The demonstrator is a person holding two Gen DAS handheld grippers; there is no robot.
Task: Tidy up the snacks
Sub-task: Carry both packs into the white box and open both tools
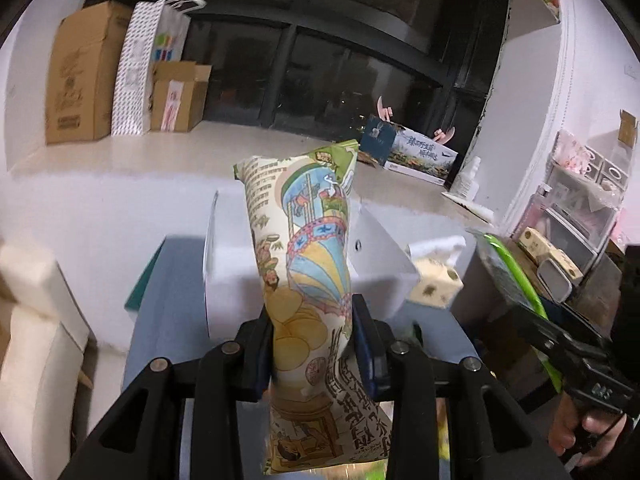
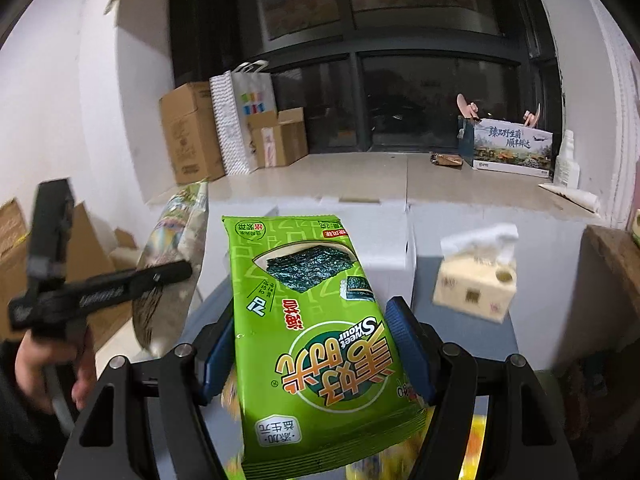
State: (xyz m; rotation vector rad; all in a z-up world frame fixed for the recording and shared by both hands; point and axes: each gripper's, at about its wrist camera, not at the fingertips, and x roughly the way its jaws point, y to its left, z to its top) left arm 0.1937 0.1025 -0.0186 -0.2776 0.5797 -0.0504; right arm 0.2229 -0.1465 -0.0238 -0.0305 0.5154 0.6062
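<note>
A pale surface (image 2: 460,184) crossed mid-frame. Lower centre, the right tongs (image 2: 316,344) grasped the green seaweed pack (image 2: 320,320); the left tongs (image 1: 312,344) clenched the illustrated chip bag (image 1: 304,248). Both snacks were lifted, neither yet placed; sorting seemed barely begun.

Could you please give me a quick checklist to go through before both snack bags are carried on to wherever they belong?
1. Left gripper pinches the illustrated chip bag at its waist: ok.
2. Right gripper pads flank the green seaweed snack pack; firm contact on both sides: cannot tell.
3. Both bags lifted off the blue table: ok.
4. The two bags apart from each other: ok.
5. Tissue box stands ahead on the right, apart from both bags: ok.
6. Drop-off spot for the snacks in view: cannot tell.
</note>
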